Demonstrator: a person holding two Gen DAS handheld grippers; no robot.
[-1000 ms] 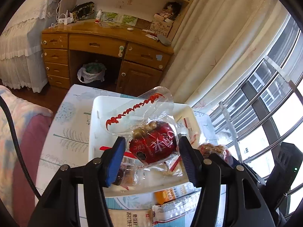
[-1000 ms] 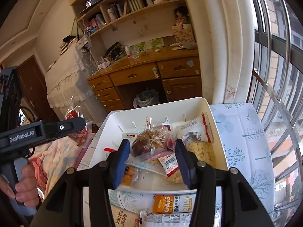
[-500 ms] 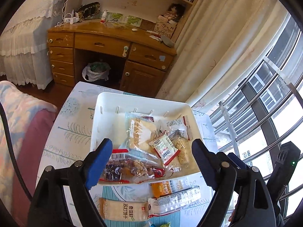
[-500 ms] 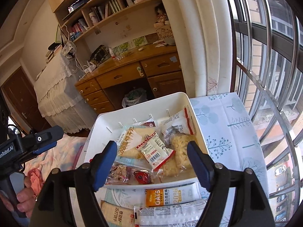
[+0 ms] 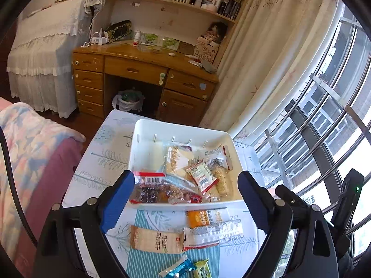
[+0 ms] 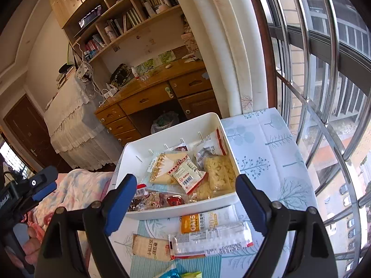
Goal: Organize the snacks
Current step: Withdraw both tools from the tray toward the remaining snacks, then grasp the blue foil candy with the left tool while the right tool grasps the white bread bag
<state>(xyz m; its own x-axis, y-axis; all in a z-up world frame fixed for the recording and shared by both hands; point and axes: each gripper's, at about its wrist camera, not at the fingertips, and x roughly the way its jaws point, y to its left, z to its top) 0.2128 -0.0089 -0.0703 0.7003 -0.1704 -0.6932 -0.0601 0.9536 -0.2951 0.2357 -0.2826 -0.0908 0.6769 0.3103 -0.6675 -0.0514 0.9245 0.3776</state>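
Both the left gripper (image 5: 185, 199) and right gripper (image 6: 185, 199) hover with jaws opening and empty above the white bin (image 5: 183, 128) of snacks; next, best approach the table's (image 5: 109, 162) oat bar (image 5: 201, 217) squarely.

Worktop (image 5: 109, 159): small, covered in a pale cloth printed with blue-grey trees; a teal striped mat (image 5: 148, 261) lies at its 6 o'clock end. White bin (image 5: 180, 129) sits at centre to 12 o'clock, directly on the cloth, with snack packets inside. Loose on the worktop toward 6 o'clock from the bin: orange oats packet (image 5: 200, 217) just beside the bin's near wall, clear wrapped bar (image 5: 215, 231) touching it on the near side, tan cracker packet (image 5: 156, 239) at about 7 o'clock on the mat. Blue foil packet (image 5: 178, 267) and green packet (image 5: 201, 270) at the very 6 o'clock edge, side by side.
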